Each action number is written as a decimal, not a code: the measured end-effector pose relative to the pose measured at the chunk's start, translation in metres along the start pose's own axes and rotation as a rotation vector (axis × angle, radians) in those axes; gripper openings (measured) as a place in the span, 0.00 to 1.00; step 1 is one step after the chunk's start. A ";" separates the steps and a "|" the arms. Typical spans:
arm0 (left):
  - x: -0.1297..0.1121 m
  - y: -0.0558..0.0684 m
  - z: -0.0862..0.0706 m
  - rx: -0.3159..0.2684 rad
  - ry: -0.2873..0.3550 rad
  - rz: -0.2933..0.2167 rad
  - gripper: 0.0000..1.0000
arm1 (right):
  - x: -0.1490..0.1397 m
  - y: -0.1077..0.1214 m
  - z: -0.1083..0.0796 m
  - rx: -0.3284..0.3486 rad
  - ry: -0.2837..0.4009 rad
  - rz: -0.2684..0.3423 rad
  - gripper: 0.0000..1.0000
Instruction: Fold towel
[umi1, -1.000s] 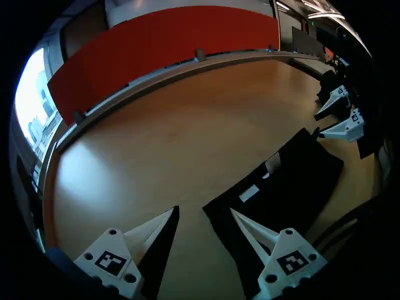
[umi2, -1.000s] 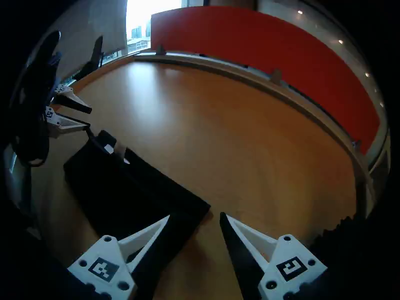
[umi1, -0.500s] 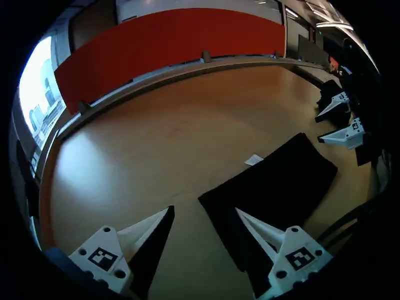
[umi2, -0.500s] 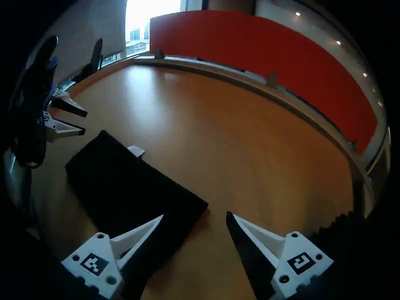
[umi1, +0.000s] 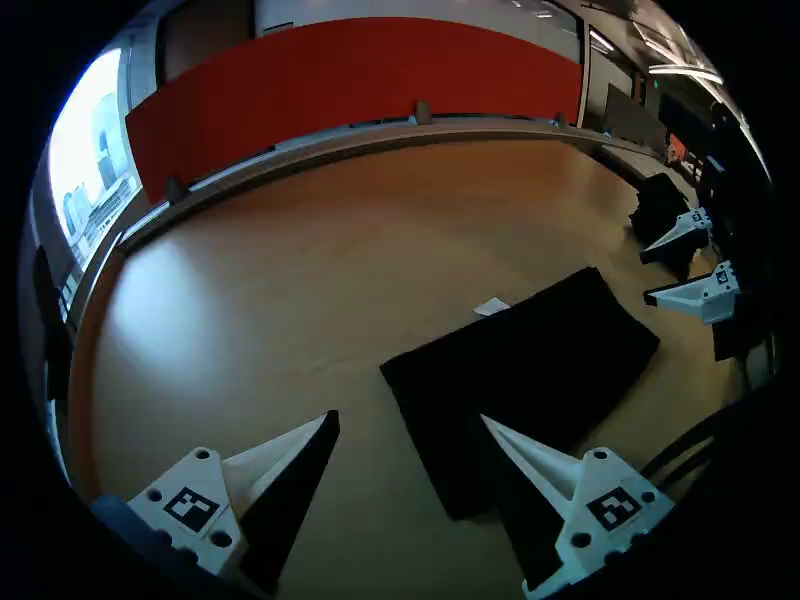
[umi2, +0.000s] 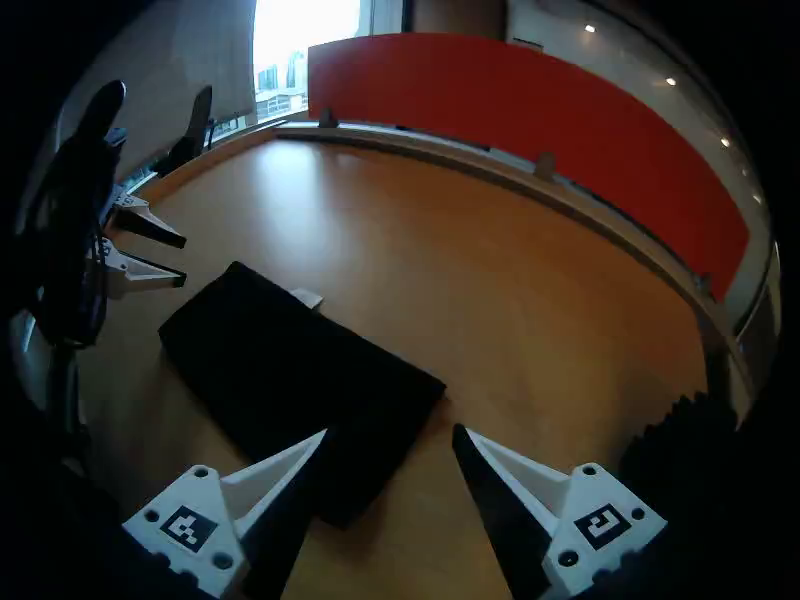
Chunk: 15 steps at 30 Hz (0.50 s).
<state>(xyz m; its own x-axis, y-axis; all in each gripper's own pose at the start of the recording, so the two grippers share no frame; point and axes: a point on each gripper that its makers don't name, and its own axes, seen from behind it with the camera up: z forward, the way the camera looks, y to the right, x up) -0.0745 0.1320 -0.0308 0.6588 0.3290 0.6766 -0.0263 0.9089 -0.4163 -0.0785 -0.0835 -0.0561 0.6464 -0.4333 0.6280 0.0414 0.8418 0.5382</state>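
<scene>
A black towel lies folded into a flat rectangle on the wooden table, with a small white tag sticking out at its far edge. My left gripper hovers open above the towel's near left corner, nothing between its fingers. In the right gripper view the same towel lies left of centre, its white tag at the far side. My right gripper is open and empty above the towel's near right corner. Each view shows the other gripper farther off: the right gripper and the left gripper.
A red partition panel runs along the table's far edge, seen too as the red panel in the right gripper view. A bright window lies beyond it. Dark chairs stand at the left side. Bare wood spreads beyond the towel.
The folded-back flap with its white tags has been laid flat, leaving a neat rectangle. Both grippers have let go and pulled back and up from the towel, staying open.
</scene>
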 end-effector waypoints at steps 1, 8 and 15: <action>-0.001 0.000 -0.001 0.002 -0.001 -0.007 0.94 | -0.001 -0.001 -0.001 0.000 0.000 0.001 0.87; -0.014 0.000 -0.013 0.021 -0.007 -0.060 0.94 | -0.008 -0.006 -0.006 0.004 -0.002 0.007 0.87; -0.033 -0.001 -0.026 0.042 -0.020 -0.114 0.94 | -0.014 -0.011 -0.009 0.011 -0.006 0.005 0.87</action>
<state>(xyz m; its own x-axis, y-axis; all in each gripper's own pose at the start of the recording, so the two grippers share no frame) -0.0764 0.1131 -0.0686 0.6440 0.2277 0.7303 0.0160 0.9504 -0.3105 -0.0810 -0.0834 -0.0758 0.6419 -0.4312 0.6341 0.0299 0.8404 0.5411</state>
